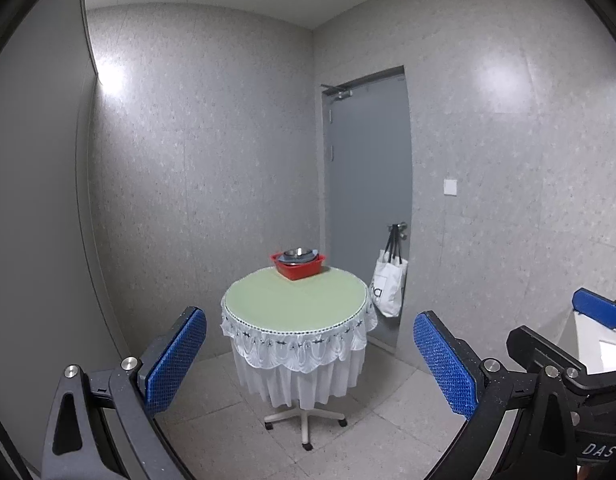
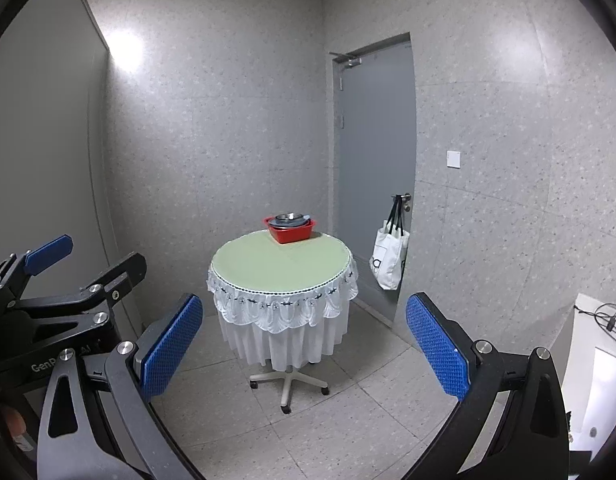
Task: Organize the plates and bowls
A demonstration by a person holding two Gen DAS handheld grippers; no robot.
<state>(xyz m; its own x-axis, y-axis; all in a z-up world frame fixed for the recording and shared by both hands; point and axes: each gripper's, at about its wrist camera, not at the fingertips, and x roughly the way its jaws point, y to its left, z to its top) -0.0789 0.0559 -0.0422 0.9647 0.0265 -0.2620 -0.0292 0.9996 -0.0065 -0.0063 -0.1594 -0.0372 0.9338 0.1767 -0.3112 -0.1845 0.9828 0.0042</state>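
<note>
Both grippers hang wide open and empty, well apart from the work: the left gripper (image 1: 309, 364) and the right gripper (image 2: 304, 346) each frame the round counter (image 2: 282, 270) between their blue pads, and the things to be sorted lie straight ahead across the floor. These sit in a red tub (image 1: 299, 266) at the far edge of the counter, on the side toward the door (image 1: 367, 184) — a metal bowl (image 1: 297, 253) on top of what look like grey plates (image 1: 302, 258), too small to count. The tub has no marked long axis from here; its near corner points back at the grippers. Neither gripper looks clearly nearer, though the tub lies a little right of the counter's middle, which I judge favours the right one. The left view catches the right gripper at its right edge. The right view shows the left gripper at its left edge, and also a white surface with cables (image 2: 611, 318) that the left view hardly shows.
</note>
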